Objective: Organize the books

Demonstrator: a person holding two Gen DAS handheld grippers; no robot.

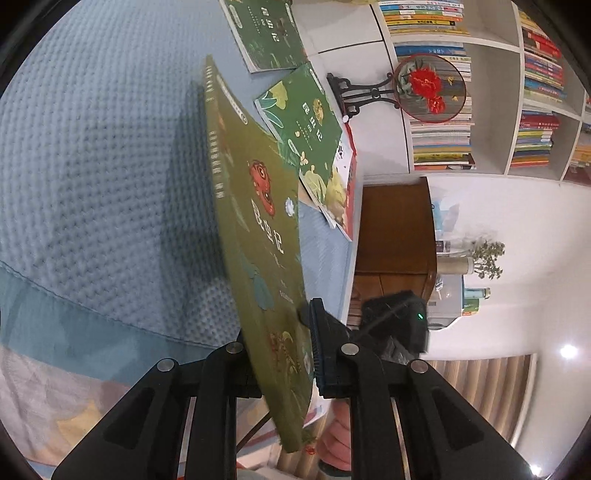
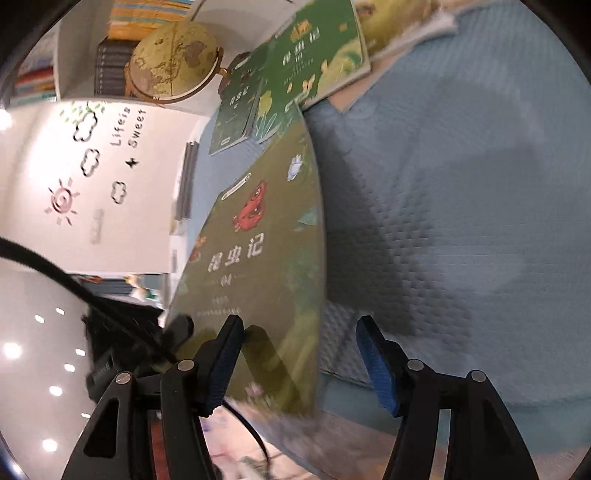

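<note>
Left gripper point(image 1: 284, 354): jaws pinched nearly closed on the lower edge of the olive-green book point(image 1: 255, 229), one pad on the cover, the other behind it. Firm clamp, book stands on edge in the air above the blue waffle bedspread point(image 1: 92, 147).

Right gripper point(image 2: 295, 362): jaws about half open, nothing clamped. Same olive-green book point(image 2: 258, 240) sits between them; the left pad looks to be against or just beside the cover, the right pad well clear. So the left carries it alone.

Handling, my read: thin paperback, light, glossy cover so likely slick. It bows visibly along its length, so soft, not stiff. A one-corner pinch lets it flop and swing. Better hold is near the spine, mid-length, pads flat on both covers; avoid loose page edges.

Further out: two green books of the same series, one dark point(image 1: 264, 33), one lighter point(image 1: 303, 122), lie flat on the bed near its far edge, the lighter one over a red-edged book point(image 1: 349, 188). Beyond them the white bookshelf point(image 1: 491, 92), already packed.

Risk: dropping or creasing the cover if the swing builds.
</note>
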